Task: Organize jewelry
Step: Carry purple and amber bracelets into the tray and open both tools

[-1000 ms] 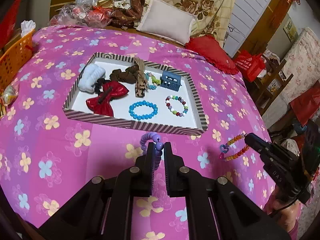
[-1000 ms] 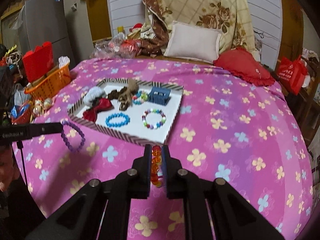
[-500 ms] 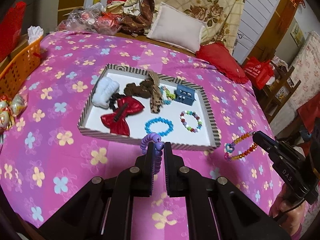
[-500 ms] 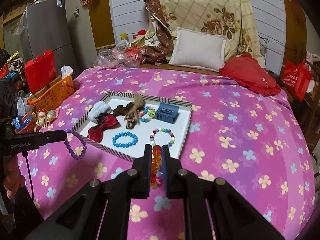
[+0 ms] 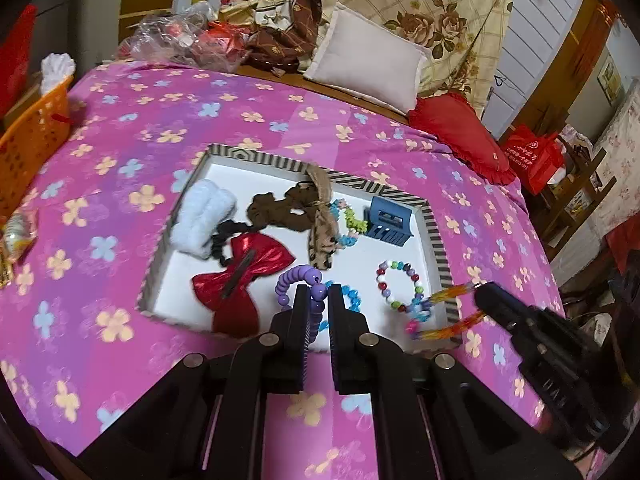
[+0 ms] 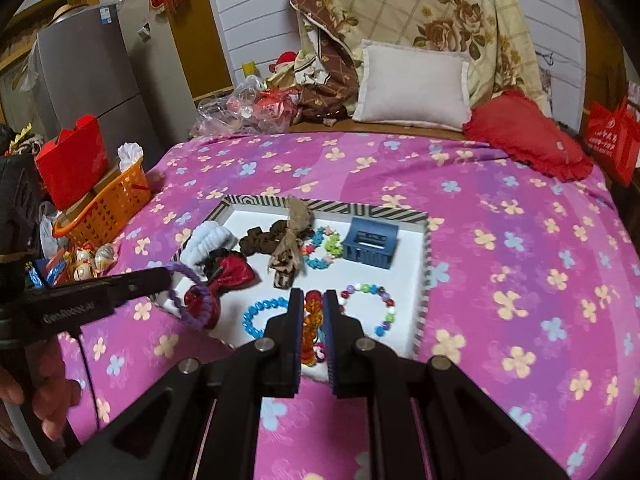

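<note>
**Both bracelets now carried in over the tray**

Now the bed (image 6: 520,240), under its pink flowered cover, fills less of each view than a second ago, because both hands have travelled forward toward the striped tray (image 5: 434,232). A second ago the tray lay well ahead at 12 o'clock; its near rim now sits right at the fingertips.

The left gripper (image 5: 318,300) is clamped nearly shut on the purple bead bracelet (image 5: 294,276), which loops up toward 11 o'clock over the red bow (image 5: 244,276). The right gripper (image 6: 313,308) is fully closed on the orange bead bracelet (image 6: 310,328), hanging over the near edge between the blue bracelet (image 6: 260,312) and the multicoloured bracelet (image 6: 372,308).

Judging by this, the carry is nearly over; what remains is lowering and releasing each bracelet onto bare white floor of the tray, clear of those already laid.
</note>
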Demonstrator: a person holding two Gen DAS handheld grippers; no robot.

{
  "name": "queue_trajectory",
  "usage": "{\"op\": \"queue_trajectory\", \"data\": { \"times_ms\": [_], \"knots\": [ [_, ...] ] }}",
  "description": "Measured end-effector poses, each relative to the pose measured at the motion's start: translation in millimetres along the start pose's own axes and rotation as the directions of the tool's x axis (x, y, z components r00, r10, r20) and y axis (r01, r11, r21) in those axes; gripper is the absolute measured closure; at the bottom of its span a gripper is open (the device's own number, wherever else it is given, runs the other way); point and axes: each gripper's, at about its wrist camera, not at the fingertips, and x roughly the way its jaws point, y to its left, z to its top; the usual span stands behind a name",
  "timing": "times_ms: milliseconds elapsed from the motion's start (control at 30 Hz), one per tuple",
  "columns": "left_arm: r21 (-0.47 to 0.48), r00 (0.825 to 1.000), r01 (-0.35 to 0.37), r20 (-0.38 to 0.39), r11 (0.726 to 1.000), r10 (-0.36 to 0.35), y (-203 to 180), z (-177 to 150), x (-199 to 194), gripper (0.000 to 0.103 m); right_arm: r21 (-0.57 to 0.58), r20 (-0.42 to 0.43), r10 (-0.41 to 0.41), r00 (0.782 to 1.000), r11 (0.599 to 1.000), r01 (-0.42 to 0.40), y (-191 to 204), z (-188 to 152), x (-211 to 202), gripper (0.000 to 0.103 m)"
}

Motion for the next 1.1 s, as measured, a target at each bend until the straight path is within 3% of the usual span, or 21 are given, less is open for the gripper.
{"op": "queue_trajectory", "data": {
  "times_ms": [167,400,800,867,900,933,1033,1100],
  "knots": [
    [-0.019,1.0,-0.002,-0.019,1.0,0.001,6,0,28,0.1,0.037,-0.044,0.013,0.999,0.999,-0.011,-6,-8,26,0.094],
    [-0.046,0.995,-0.057,-0.086,0.997,0.053,33,-17,57,0.1,0.078,-0.126,-0.037,0.991,0.996,0.047,-37,-28,49,0.094],
    [-0.026,0.99,-0.087,-0.113,0.996,0.084,37,-28,75,0.1,-0.065,-0.208,-0.193,0.959,0.981,0.184,-35,-39,70,0.093],
    [-0.023,0.99,-0.09,-0.111,0.996,0.087,37,-28,74,0.1,-0.054,-0.204,-0.19,0.96,0.982,0.183,-37,-39,69,0.083],
    [-0.017,0.989,-0.098,-0.108,0.995,0.096,37,-28,73,0.1,-0.049,-0.2,-0.195,0.96,0.981,0.189,-38,-38,69,0.069],
    [-0.009,0.989,-0.105,-0.101,0.994,0.104,36,-29,70,0.1,-0.037,-0.191,-0.193,0.962,0.981,0.19,-39,-39,66,0.064],
    [0.007,0.99,-0.114,-0.085,0.993,0.114,36,-30,59,0.097,0.003,-0.177,-0.16,0.971,0.987,0.163,-43,-39,57,0.064],
    [0.027,0.99,-0.12,-0.067,0.992,0.121,36,-31,50,0.081,0.022,-0.156,-0.153,0.976,0.987,0.158,-44,-39,46,0.064]
  ]
}}
